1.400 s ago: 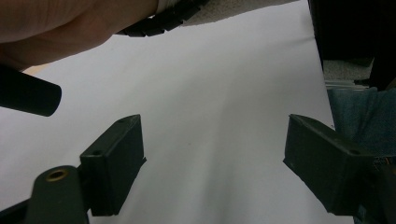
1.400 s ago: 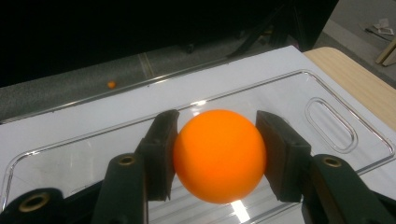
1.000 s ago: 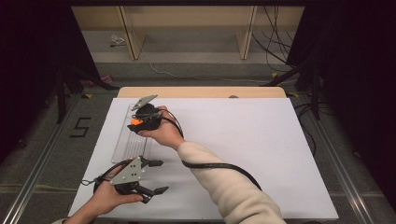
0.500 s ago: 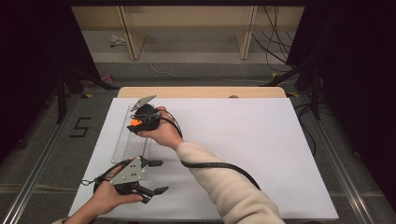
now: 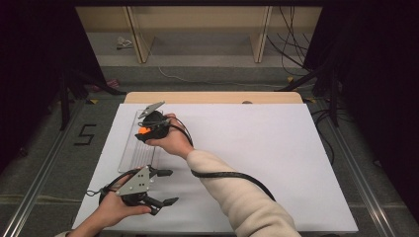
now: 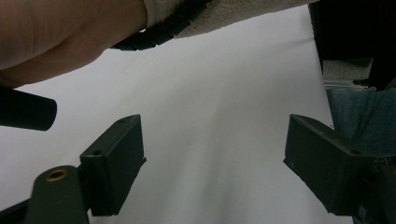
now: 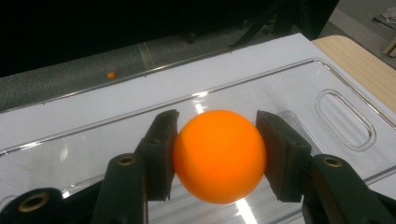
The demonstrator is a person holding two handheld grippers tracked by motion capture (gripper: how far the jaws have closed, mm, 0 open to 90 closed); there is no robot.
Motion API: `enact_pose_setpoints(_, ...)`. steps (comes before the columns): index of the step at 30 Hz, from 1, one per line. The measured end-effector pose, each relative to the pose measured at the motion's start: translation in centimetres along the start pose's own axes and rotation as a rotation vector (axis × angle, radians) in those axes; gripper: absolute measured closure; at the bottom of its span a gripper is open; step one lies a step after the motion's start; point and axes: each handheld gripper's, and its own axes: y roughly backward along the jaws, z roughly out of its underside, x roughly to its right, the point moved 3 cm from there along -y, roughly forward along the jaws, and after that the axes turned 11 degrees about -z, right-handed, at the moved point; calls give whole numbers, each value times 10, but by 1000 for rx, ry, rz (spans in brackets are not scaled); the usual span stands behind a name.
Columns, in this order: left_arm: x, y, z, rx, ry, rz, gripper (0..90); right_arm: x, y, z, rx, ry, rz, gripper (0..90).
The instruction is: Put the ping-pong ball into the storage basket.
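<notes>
Nearest the person, at about seven o'clock on the white worktop [image 5: 276, 163], the left claw [image 5: 165, 187] is resting low in the left hand [image 5: 111, 211]. Its jaws are spread wide and are gripping nothing; in the left gripper view they are framing bare white surface. It seems to be waiting out of the way while the other arm is working.

Farther out, at about ten o'clock, the right forearm in a cream sleeve [image 5: 237, 197] is reaching diagonally across the worktop. The right claw [image 5: 143, 131] is clenching an orange ball [image 7: 219, 155]. The two black pads [image 7: 161, 154] are pressing the ball's opposite sides squarely at its widest part, which is probably keeping the smooth ball from slipping out.

The ball is hanging just over a clear plastic tray [image 7: 327, 135] lying flat near the worktop's left edge. I judge the ball is being carried to the tray.

Beyond the worktop, a small orange speck [image 7: 111, 74] is lying on the grey floor.
</notes>
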Motion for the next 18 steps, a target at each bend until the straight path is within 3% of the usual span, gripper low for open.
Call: enact_pose_setpoints(18, 0, 0, 0, 0, -1, 1, 193, 0, -6, 6, -21, -10, -7, 511)
